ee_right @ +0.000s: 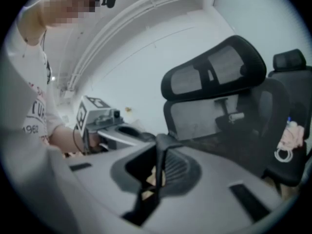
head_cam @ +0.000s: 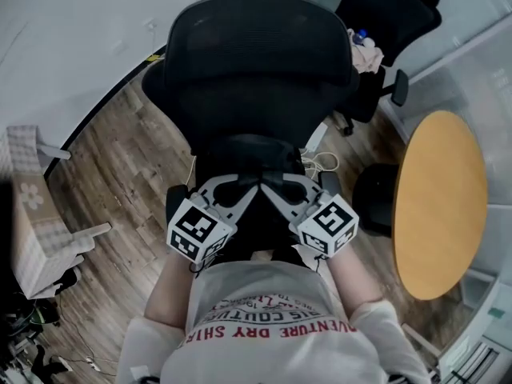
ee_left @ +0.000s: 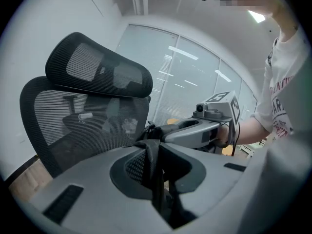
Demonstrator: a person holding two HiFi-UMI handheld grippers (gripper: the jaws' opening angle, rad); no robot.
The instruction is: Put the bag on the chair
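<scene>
Two hand-held grippers on this one, and both are clamped on the bag's handles. The left hand-held gripper (head_cam: pixel 238 189) is pinching a black strap (ee_left: pixel 152 165), and the right hand-held gripper (head_cam: pixel 278 189) is shut tight on a thinner-looking strap (ee_right: pixel 158 172). Their tips nearly meet in the middle of the head view.

The black bag (head_cam: pixel 250 157) hangs under them at the centre of the frame, just below the mesh back of the office chair (head_cam: pixel 256 62). So I'd call this the carry-and-lower step: the bag is over the seat area, but I honestly can't tell if its bottom is touching the seat yet, since it's all black on black.

Next move, I reckon, is to bring both hands down together until the straps go slack, keeping the bag close to the backrest so it doesn't slide off the front edge, and only then let go.

Orientation: handles up, body hanging straight down. Its long axis seems to run up-down in the frame, from the backrest toward the person, but that's a guess.
</scene>
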